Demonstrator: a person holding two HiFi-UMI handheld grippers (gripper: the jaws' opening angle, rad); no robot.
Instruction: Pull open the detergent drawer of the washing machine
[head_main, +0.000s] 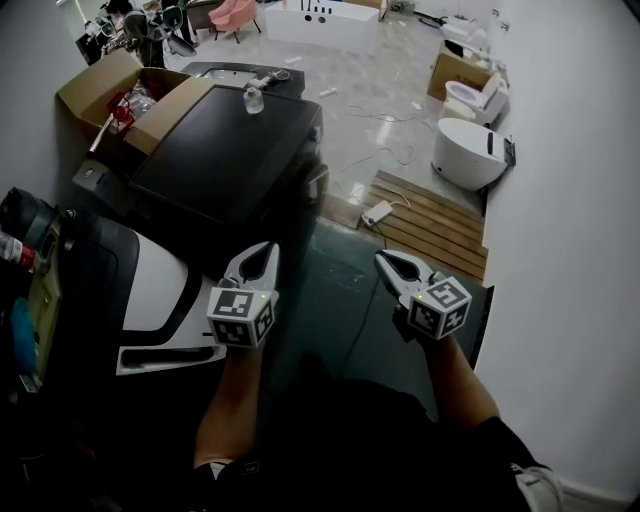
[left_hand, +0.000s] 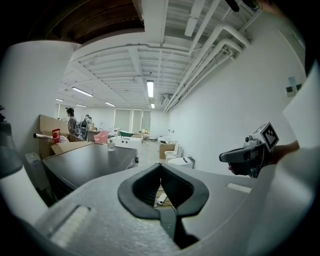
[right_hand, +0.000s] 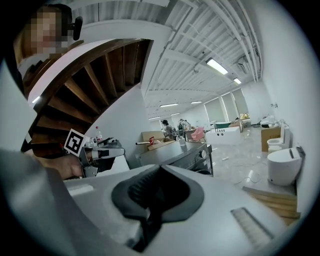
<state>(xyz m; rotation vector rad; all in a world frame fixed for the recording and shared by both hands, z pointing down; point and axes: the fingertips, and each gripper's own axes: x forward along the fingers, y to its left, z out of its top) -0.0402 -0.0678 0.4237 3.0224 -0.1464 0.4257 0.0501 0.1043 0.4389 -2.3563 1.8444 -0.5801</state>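
Note:
The washing machine (head_main: 225, 150) is a dark-topped box ahead and to the left, its control front facing right (right_hand: 197, 155). I cannot make out its detergent drawer. My left gripper (head_main: 264, 252) hangs in the air just short of the machine's near corner, shut with nothing between its jaws (left_hand: 161, 167). My right gripper (head_main: 386, 262) is level with it further right, over the dark floor, also shut and empty (right_hand: 159, 170). Neither touches the machine. Each gripper shows in the other's view: the right gripper (left_hand: 247, 155), the left gripper (right_hand: 100, 152).
A small bottle (head_main: 254, 100) stands on the machine's far edge, with an open cardboard box (head_main: 110, 90) behind it. A white appliance (head_main: 160, 295) sits at the near left. A wooden pallet (head_main: 425, 225), toilets (head_main: 468, 150) and a cable lie on the right.

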